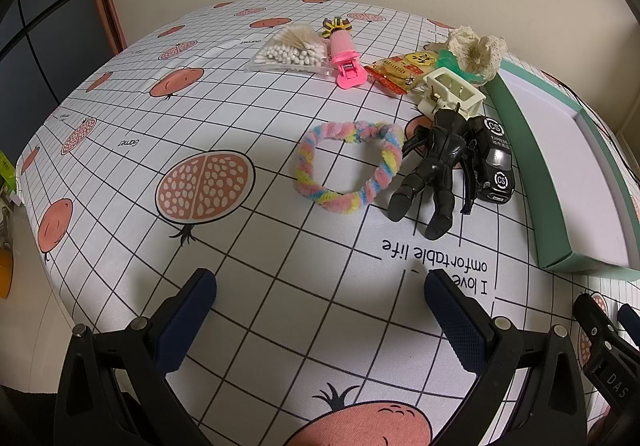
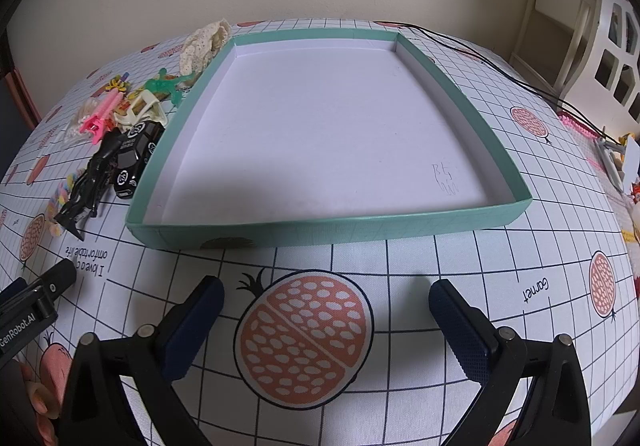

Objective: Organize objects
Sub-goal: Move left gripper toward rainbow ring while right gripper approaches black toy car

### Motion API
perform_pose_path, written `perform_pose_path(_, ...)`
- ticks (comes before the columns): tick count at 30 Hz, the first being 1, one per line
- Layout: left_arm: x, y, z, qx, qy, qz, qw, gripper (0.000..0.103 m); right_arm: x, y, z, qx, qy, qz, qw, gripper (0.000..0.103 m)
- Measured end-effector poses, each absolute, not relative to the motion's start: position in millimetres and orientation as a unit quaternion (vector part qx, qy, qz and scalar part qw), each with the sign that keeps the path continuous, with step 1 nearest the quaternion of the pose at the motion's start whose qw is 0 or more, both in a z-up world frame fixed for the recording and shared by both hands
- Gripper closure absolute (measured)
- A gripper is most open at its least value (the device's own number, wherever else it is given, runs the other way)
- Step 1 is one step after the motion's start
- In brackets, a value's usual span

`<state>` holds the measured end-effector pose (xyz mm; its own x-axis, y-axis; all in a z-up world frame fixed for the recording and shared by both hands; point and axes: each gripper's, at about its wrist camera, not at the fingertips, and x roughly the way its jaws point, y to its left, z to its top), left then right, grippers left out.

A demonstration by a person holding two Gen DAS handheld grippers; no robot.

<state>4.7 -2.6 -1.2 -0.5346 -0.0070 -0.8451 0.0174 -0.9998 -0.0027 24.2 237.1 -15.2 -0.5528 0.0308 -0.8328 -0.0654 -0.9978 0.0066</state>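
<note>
Small objects lie in a cluster on the printed tablecloth: a pastel fuzzy ring, a black action figure, a black toy car, a cream hair claw, a snack packet, a pink clip, a bag of cotton swabs and a lace scrunchie. To their right stands a shallow teal box with a bare white floor. My left gripper is open, short of the ring. My right gripper is open in front of the box's near wall.
The same cluster, with the action figure and toy car, hugs the box's left wall. A black cable runs behind the box. White shelving stands far right. The left gripper's body shows at lower left.
</note>
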Motion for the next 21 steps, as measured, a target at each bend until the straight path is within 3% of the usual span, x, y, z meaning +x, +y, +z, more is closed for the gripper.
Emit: perform_pose_path(21, 2.5, -6.5, 1.4, 0.486, 0.032, -0.874, 0.001, 0.000, 26.7, 236.9, -11.7, -0.475, 0.013, 0.880, 0.016, 0.000)
